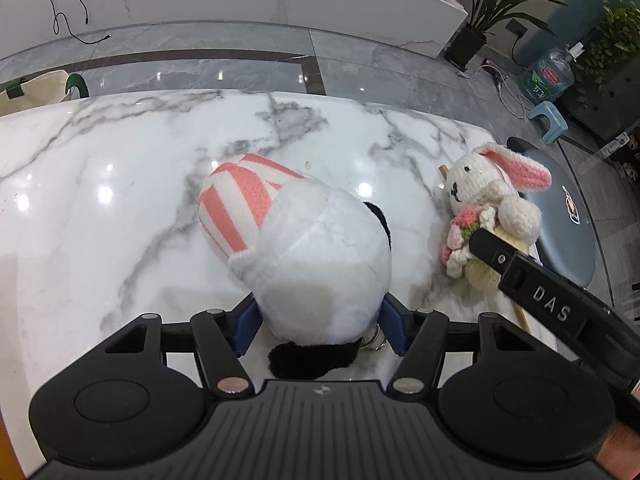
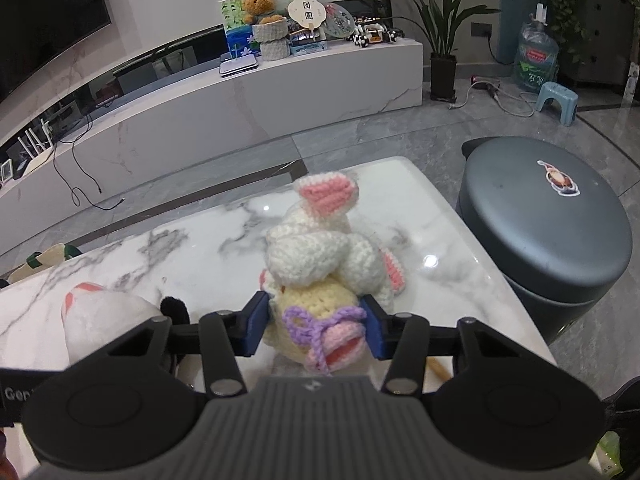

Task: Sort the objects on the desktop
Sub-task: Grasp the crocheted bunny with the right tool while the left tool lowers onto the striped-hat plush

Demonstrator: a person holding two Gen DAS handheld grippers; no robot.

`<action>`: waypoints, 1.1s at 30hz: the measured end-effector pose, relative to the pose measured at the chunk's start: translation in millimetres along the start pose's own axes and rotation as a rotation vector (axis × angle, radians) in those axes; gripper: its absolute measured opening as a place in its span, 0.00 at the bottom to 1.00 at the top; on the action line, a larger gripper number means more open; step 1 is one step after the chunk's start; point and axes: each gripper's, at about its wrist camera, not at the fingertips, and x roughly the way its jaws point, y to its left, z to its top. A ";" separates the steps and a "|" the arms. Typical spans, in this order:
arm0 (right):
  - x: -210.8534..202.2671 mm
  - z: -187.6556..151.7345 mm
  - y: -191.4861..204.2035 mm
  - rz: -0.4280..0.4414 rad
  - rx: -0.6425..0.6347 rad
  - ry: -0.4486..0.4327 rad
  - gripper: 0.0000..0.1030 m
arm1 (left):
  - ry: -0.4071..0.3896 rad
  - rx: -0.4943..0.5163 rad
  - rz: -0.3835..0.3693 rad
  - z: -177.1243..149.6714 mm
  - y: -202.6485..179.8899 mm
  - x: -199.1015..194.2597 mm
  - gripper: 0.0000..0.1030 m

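where veins cross marble table (image 1: 120, 184) | grey floor (image 1: 240, 68) (glossy)

Two soft toys on table: plush dog (image 1: 320, 248) at 9 o'clock, crochet rabbit (image 1: 486, 216) at 3 o'clock. One grey bin (image 2: 544, 216).

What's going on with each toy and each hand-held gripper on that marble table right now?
White plush toy: lying on the marble table, squeezed at its lower end between blue pads.
Left hand-held gripper: shut on the white plush toy.
Crocheted bunny: on the table, pads against its yellow body.
Right hand-held gripper: shut on the crocheted bunny.
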 end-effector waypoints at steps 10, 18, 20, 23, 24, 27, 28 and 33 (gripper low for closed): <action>-18.6 5.4 8.4 0.072 0.003 -0.008 0.48 | -0.017 0.008 -0.010 -9.2 12.4 -26.8 0.66; -38.8 4.4 22.0 0.147 -0.010 -0.011 0.48 | -0.017 0.013 -0.010 -26.2 26.5 -43.5 0.65; -44.0 3.9 23.6 0.174 -0.003 -0.009 0.48 | -0.015 0.011 -0.011 -31.0 29.5 -46.5 0.65; -50.9 3.2 28.3 0.191 -0.010 -0.011 0.48 | -0.018 0.012 -0.013 -35.6 33.7 -53.6 0.65; -53.2 2.8 29.5 0.197 -0.012 -0.012 0.48 | -0.022 0.017 -0.011 -36.9 34.2 -56.2 0.64; -58.7 1.7 33.0 0.215 -0.013 -0.009 0.48 | -0.036 0.033 -0.005 -39.2 33.5 -64.4 0.64; -60.4 1.0 34.5 0.219 -0.014 -0.008 0.48 | -0.038 0.037 -0.005 -40.2 33.4 -67.3 0.63; -69.7 -1.3 39.5 0.231 -0.032 -0.010 0.48 | -0.049 0.042 -0.018 -44.0 30.6 -80.1 0.62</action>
